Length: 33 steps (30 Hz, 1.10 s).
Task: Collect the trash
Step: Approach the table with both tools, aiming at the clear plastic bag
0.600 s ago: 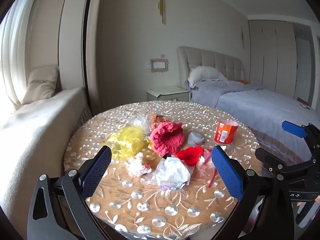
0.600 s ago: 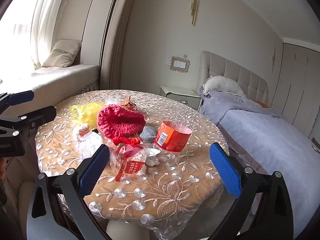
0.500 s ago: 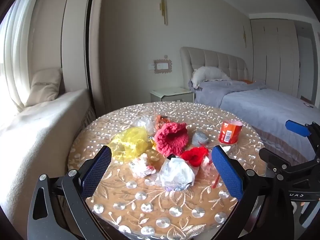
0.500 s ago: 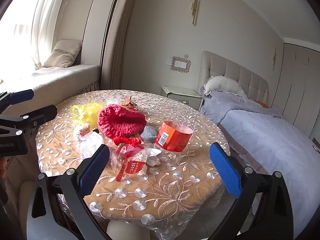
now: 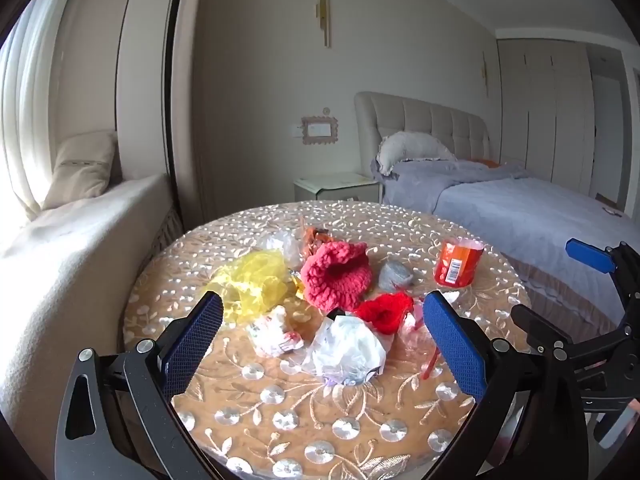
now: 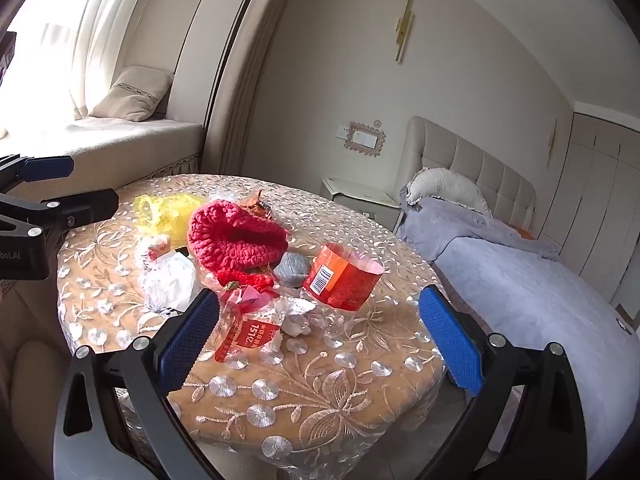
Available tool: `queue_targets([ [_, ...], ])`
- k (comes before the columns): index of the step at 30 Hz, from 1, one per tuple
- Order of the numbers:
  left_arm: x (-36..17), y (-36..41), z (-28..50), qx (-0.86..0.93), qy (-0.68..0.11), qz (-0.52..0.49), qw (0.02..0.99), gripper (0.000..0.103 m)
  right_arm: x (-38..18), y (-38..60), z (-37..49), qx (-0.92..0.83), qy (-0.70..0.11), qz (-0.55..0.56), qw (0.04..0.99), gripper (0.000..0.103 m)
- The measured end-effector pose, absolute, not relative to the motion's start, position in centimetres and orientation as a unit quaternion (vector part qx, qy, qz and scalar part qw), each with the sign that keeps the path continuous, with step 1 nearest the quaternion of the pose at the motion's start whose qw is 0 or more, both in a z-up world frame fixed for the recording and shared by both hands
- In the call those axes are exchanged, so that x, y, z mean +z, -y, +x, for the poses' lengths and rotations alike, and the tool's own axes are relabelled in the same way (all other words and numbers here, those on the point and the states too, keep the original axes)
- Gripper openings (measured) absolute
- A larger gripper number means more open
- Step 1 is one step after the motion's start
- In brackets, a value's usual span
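Hovering short of the table (image 5: 256, 408), I hold the left hand-held gripper (image 5: 320, 344) and right hand-held gripper (image 6: 316, 334) spread and empty, to frame the trash. Wrappers (image 6: 248, 332), white bag (image 5: 348, 348) and red cup (image 6: 340, 280) lie clustered mid-table, untouched.

Daylight from left window (image 6: 48, 52) (blown out), soft shadows, fisheye-bent edges w/ dark corners
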<state>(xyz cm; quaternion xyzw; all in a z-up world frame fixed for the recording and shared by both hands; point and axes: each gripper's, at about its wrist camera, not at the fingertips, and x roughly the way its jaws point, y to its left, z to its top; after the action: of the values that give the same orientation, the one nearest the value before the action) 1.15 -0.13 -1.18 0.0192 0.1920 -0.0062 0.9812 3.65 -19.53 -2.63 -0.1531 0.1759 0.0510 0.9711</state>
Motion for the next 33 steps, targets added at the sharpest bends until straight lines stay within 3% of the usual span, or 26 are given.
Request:
queue_targets([
  [9,-2.4,0.9,2.5,0.013,-0.202,0.054,0.978,0.098,-2.9,20.9,4.7,0.061,-0.189,-0.119,0.973,0.099],
  [33,-4.3,0.5,5.4,0.022,-0.251,0.026,0.967,0.098,-4.2,21.4,6.6,0.079,-0.194,-0.12,0.97,0.099],
])
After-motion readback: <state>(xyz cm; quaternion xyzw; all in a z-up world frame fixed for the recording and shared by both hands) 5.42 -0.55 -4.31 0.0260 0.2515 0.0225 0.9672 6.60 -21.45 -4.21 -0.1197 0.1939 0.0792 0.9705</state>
